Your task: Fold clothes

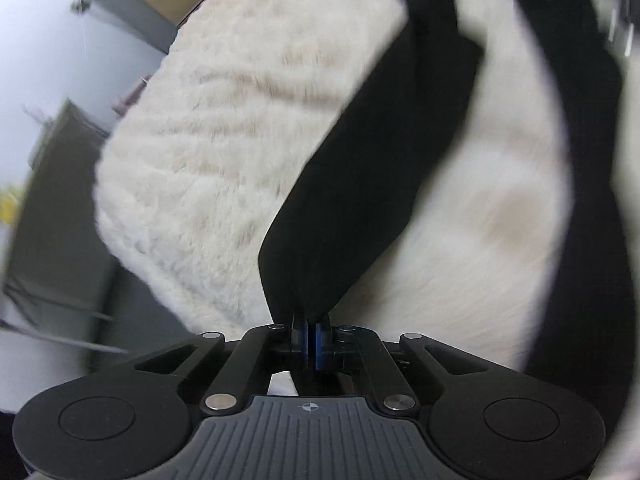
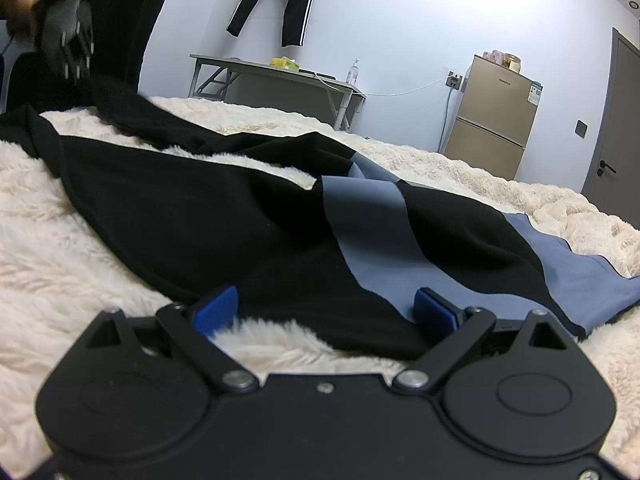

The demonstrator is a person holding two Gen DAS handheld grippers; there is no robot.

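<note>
Black garment with grey-blue panels (image 2: pixel 248 232) on cream fleece blanket (image 2: pixel 60 240), left gripper (image 1: pixel 310 332) clamped on its black fabric at 6 o'clock, right gripper (image 2: pixel 326 308) jaws wide, holding nothing.

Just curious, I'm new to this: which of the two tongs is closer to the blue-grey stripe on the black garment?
Right. The right tongs sit open at the garment's hem, one pad beside the blue-grey stripe. The left tongs pinch black fabric at the far end.

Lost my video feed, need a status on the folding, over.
Left gripper shut on black garment sleeve. Right gripper open, low at the hem. Garment spread on fluffy blanket. Nothing in the way.
</note>
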